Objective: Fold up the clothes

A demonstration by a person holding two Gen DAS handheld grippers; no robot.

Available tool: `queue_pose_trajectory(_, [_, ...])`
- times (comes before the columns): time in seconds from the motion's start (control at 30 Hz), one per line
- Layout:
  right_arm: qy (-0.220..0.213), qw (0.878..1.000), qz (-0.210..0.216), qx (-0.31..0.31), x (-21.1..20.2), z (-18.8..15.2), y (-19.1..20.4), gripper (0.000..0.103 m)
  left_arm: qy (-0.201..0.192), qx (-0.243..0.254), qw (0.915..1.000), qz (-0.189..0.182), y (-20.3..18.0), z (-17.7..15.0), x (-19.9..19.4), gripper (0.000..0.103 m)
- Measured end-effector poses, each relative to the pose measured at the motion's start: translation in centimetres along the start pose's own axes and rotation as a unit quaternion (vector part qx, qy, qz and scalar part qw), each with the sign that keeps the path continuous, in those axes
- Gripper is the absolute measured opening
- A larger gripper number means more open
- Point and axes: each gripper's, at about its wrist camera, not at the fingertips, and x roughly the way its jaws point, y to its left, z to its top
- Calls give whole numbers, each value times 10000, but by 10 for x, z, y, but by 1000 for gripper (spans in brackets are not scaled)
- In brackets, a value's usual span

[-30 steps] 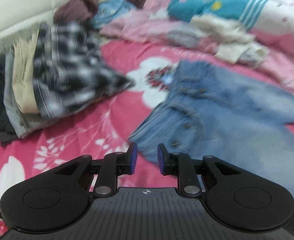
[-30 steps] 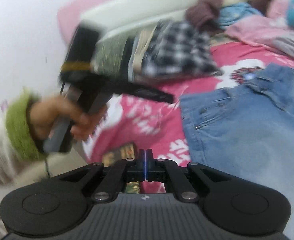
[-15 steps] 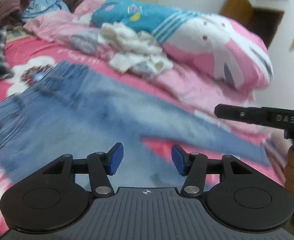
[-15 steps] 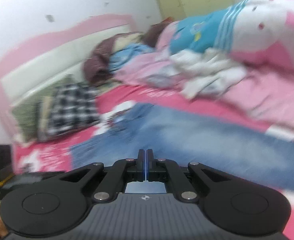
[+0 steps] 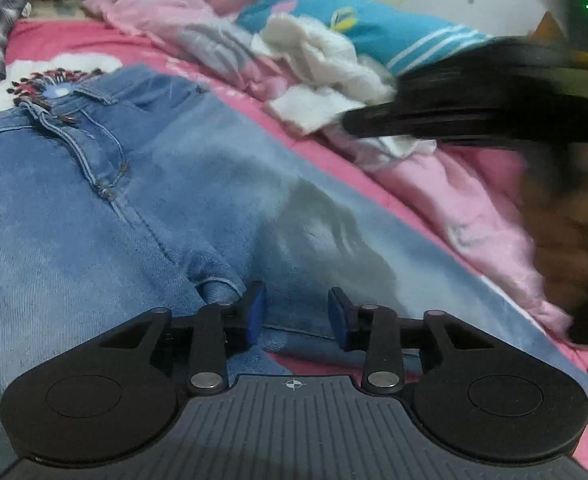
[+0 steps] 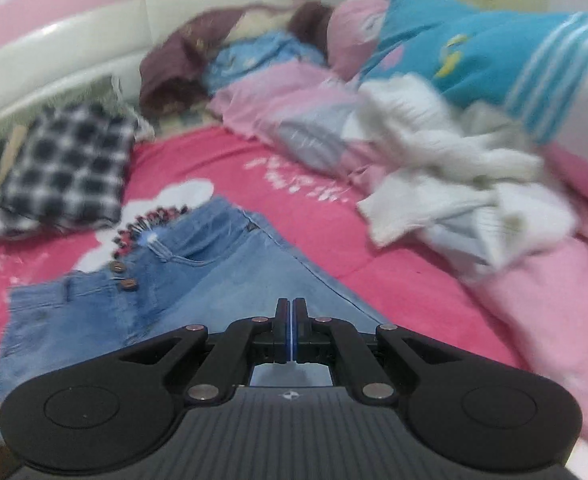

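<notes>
Pink bedsheet [image 6: 302, 168] bears flat faded jeans [image 5: 93, 208]; left gripper [image 5: 296, 312] narrowing, empty; right gripper [image 6: 292, 330] pressed together.

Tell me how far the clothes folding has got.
Done: a folded stack topped by a plaid shirt. In hand: blue jeans lie spread flat, unfolded; the left gripper, jaws apart and just closing, grips nothing; the right gripper is shut, empty. Left: the white sweater and pink garment.

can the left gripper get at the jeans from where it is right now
Probably yes. The left gripper hovers over the jeans, jaws apart with only denim beneath, nothing between them, though they have just been closing.
</notes>
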Motion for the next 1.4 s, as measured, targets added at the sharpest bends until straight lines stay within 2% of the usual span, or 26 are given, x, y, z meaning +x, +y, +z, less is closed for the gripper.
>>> queue_pose_trajectory(0.13, [335,9994,29,83,67,5,-9,0,-75,23,10000,-17,1,-4,-4,36])
queue_pose_trajectory(0.2, [315,9991,-181,223,92,6,-17,0,-114,54,9999,-18,0,-5,-5,36])
queue_pose_trajectory(0.33, [-40,9951,-651,742,95,14,-30,0,-139,32,9999,-54,1,-6,-3,36])
queue_pose_trajectory(0.43, [-114,9953,-139,947,67,12,-33,0,-144,16,9999,-71,0,-6,-4,36])
queue_pose_trajectory(0.57, [400,9958,709,429,57,7,-11,0,-155,11,9998,-80,1,-5,-2,36])
queue_pose_trajectory(0.63, [604,9940,829,382,71,7,-1,0,-174,-5,9998,-101,1,-6,-2,36])
queue_pose_trajectory(0.7, [487,9967,463,445,89,9,1,0,-198,-31,9997,-132,3,-7,-3,36])
queue_pose_trajectory(0.77, [255,9954,78,919,100,14,-11,0,-214,-50,9996,-153,3,-7,-3,36])
queue_pose_trajectory(0.87, [-161,9847,-182,1725,83,15,-34,1,-218,-70,9996,-172,3,-7,-3,36])
queue_pose_trajectory(0.93, [-200,9826,97,1845,56,10,-48,1,-216,-84,9996,-182,3,-6,-4,36])
queue_pose_trajectory(1.03, [165,9815,378,1868,10,-11,-62,1,-214,-87,9996,-186,3,-6,-3,36])
queue_pose_trajectory(1.17, [744,9779,365,1920,-22,-45,-79,3,-216,-103,9995,-202,5,-5,-3,36])
queue_pose_trajectory(1.23, [971,9691,37,2268,-25,-62,-100,5,-224,-132,9994,-231,6,-5,-3,36])
queue_pose_trajectory(1.27, [938,9645,-93,2469,-28,-69,-112,4,-228,-148,9993,-246,7,-5,-3,36])
queue_pose_trajectory(1.33, [759,9547,-353,2856,-37,-80,-138,4,-236,-175,9992,-274,8,-5,-4,36])
queue_pose_trajectory(1.4, [443,9451,-850,3125,-56,-88,-163,4,-240,-186,9991,-287,8,-6,-4,36])
